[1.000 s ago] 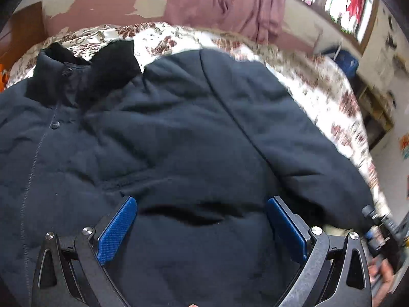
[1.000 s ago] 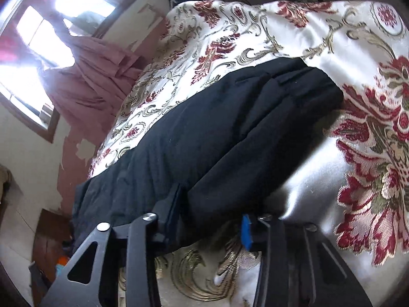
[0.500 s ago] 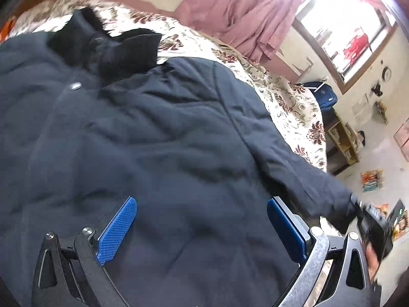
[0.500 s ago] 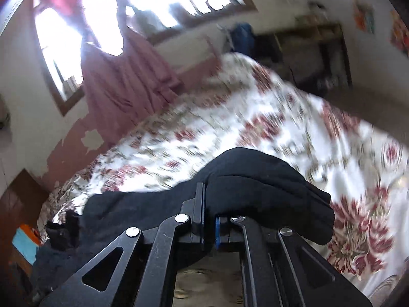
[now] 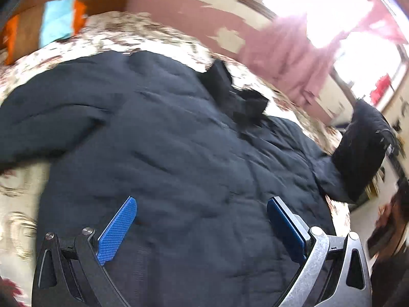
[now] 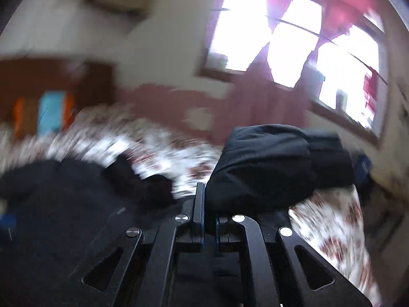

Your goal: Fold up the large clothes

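A large dark navy padded jacket (image 5: 179,158) lies spread front-up on the floral bedspread (image 5: 143,38), its black collar (image 5: 235,97) toward the far side. My left gripper (image 5: 202,220) is open and empty, hovering over the jacket's lower body. My right gripper (image 6: 208,204) is shut on the end of the jacket's sleeve (image 6: 276,161) and holds it lifted above the bed. That raised sleeve also shows in the left wrist view (image 5: 363,148). The rest of the jacket (image 6: 64,204) lies to the left in the right wrist view.
A pink curtain (image 5: 288,51) hangs by a bright window (image 6: 294,38) behind the bed. A brown wooden cabinet with orange and blue items (image 5: 58,23) stands at the bed's far left. The bedspread (image 6: 332,230) extends right. Both views are motion-blurred.
My right gripper closed on the sleeve end and lifted it up off the bed, swinging it toward the jacket body. My left gripper stayed open and shifted left over the jacket.
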Motion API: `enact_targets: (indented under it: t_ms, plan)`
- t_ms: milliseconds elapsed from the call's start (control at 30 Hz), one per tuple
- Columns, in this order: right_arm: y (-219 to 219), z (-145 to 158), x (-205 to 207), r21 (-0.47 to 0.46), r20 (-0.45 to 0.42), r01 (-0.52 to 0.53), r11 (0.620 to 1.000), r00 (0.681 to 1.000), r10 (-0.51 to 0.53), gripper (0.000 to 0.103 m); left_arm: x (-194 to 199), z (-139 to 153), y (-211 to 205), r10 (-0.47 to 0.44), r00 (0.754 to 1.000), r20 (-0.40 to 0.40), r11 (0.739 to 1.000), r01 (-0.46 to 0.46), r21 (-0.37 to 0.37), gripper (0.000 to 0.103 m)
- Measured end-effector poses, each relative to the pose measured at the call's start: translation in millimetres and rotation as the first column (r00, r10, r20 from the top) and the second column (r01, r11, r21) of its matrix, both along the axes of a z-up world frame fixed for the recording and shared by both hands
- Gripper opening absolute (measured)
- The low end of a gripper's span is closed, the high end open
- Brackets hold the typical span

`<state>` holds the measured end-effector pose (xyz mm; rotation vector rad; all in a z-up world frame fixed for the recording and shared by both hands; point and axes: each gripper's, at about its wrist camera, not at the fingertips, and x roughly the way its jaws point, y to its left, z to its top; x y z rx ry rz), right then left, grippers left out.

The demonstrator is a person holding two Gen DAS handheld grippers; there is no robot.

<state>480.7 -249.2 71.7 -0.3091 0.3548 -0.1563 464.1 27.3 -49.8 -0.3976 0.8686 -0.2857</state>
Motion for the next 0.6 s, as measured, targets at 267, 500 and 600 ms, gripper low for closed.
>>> enact_targets:
  t_ms: [267,500,600]
  plan:
    - [139.0,-105.7,8.8,-0.155,-0.385,-0.289,0.945,0.899,0.212,0.006,-3.6,2.4,82.6,0.139,0.990,0.037,0.982,-0.132,-0.134,0.103]
    - [162.0,-153.8,-37.2,-0.147,-0.574,-0.390,0.909,0.782,0.243,0.058,16.5,-31.8,94.5,0.057,0.998,0.025,0.937,-0.045,-0.348,0.103]
    - [148.2,-130.4,-61.6,-0.025,-0.569,-0.382,0.924,0.765,0.301,0.064,23.3,-36.6,80.8,0.024,0.999,0.025,0.944,-0.014,-0.329,0.101]
